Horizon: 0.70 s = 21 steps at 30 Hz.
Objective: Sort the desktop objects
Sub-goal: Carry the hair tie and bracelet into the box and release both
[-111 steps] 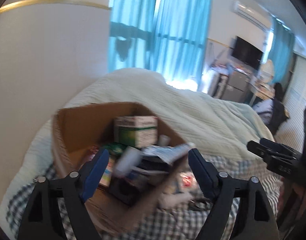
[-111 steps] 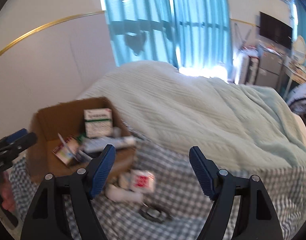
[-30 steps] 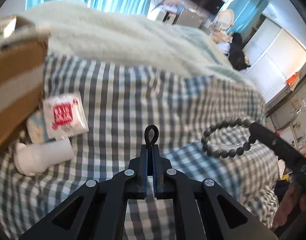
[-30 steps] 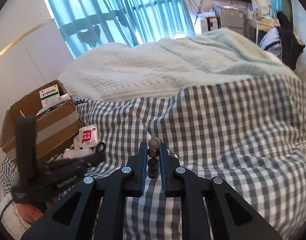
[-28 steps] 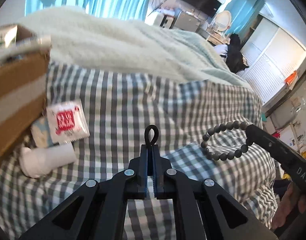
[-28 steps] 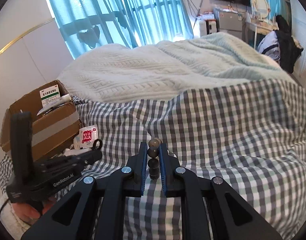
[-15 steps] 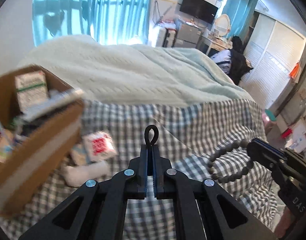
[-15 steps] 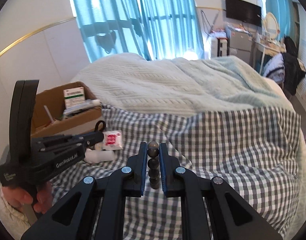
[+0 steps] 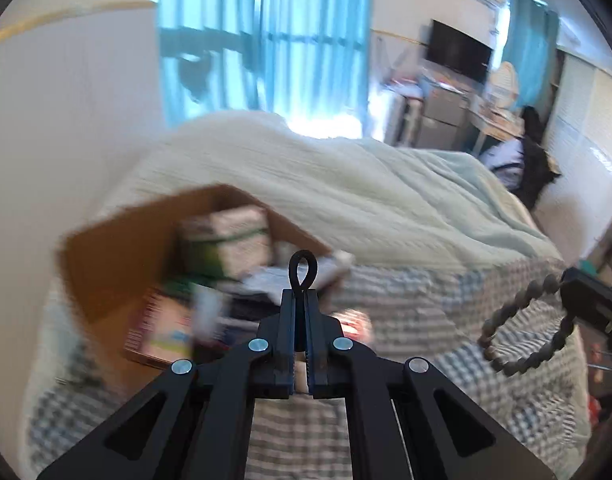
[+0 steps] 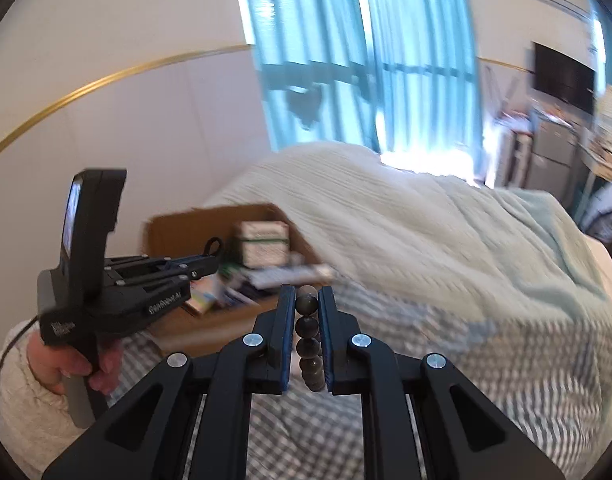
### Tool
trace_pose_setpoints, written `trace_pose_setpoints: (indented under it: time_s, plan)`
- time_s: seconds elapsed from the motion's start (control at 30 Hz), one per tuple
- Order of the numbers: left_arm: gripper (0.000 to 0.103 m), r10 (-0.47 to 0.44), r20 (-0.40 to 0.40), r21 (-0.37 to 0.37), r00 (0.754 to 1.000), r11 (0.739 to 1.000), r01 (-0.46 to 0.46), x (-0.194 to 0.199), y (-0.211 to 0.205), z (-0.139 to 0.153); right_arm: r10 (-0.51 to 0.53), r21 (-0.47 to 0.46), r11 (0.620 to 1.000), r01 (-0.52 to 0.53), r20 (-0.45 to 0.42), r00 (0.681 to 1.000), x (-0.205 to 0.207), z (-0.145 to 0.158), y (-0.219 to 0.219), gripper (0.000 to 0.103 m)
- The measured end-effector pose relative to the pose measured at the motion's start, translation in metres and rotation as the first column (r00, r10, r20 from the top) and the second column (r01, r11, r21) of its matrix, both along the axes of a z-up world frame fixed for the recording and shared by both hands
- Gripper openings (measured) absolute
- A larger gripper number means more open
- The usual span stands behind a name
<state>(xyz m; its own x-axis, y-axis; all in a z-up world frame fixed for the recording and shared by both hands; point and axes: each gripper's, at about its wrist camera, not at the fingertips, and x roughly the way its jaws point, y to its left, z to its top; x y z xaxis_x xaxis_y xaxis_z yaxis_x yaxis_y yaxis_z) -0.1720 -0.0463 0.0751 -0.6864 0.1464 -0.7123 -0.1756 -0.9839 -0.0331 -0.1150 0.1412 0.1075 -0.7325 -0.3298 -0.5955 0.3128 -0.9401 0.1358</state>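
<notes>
Your left gripper (image 9: 300, 300) clamps a black loop (image 9: 302, 270), fingers together, aimed at the box (image 9: 106, 256). Your right gripper (image 10: 307, 308) pinches the bracelet (image 10: 308, 344), keeping it clear of the bed (image 10: 465, 360).

your left wrist view is motion-smeared: cardboard box (image 9: 106, 248) contents unreadable, label on the white-green carton (image 9: 226, 240) illegible. black loop (image 9: 303, 270) shows only its top; the rest is buried between the left gripper (image 9: 302, 300) fingers. bead bracelet (image 10: 308, 338) is mostly hidden inside the right gripper (image 10: 307, 300). red-white packet (image 9: 355, 322) is half covered and blurred.
</notes>
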Motion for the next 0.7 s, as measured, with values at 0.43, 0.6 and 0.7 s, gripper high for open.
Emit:
trace_pose_setpoints:
  time_s: [0.43, 0.6, 0.7]
  plan:
    - [0.013, 0.128, 0.015, -0.104, 0.992, 0.987, -0.126, -0.053, -0.078, -0.031, 0.087, -0.069, 0.994, -0.079, 0.114, 0.99, -0.125, -0.023, -0.113, 0.025]
    - [0.09, 0.157, 0.0, -0.16, 0.988, 0.975, -0.155, -0.054, -0.073, -0.044, -0.027, -0.175, 0.983, 0.047, 0.115, 0.993, -0.141, -0.027, -0.067, 0.066]
    - [0.09, 0.144, -0.053, -0.177, 0.988, 0.972, -0.151, -0.039, -0.059, -0.036, -0.084, -0.174, 0.98, 0.101, 0.108, 0.991, -0.128, -0.024, -0.033, 0.066]
